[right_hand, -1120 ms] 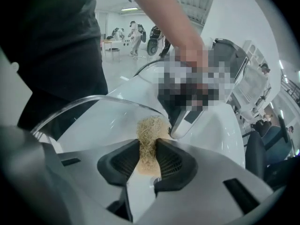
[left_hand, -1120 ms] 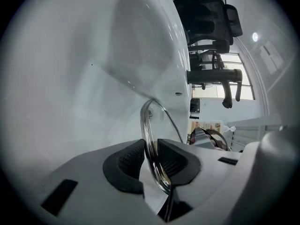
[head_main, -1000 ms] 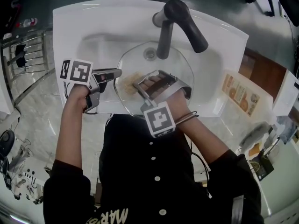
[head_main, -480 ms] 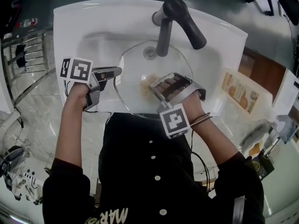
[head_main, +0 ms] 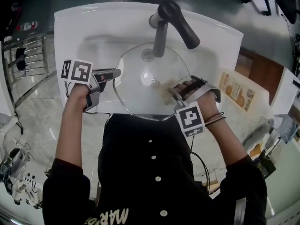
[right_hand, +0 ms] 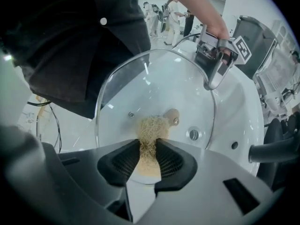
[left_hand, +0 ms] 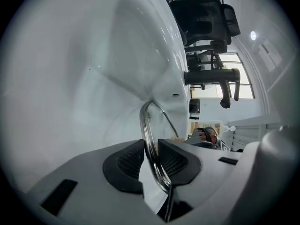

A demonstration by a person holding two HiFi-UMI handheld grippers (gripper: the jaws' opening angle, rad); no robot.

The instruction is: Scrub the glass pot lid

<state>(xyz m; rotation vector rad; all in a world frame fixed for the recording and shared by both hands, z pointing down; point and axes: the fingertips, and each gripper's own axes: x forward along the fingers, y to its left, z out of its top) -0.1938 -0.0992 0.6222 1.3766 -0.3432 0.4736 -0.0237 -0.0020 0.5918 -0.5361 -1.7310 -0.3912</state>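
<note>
With my left tongs (left_hand: 151,148) pinching only the glass lid's (head_main: 140,90) rim at the head view's left, hard strokes from the scrubber (right_hand: 151,125) clamped in my right tongs (right_hand: 148,148) could lever it loose.

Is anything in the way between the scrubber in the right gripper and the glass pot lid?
Nothing visible. The scrubber in the right gripper appears to sit directly on the glass pot lid. The faucet hangs over the lid's far side, clear of the scrubber; the left gripper clamps the opposite rim.
</note>
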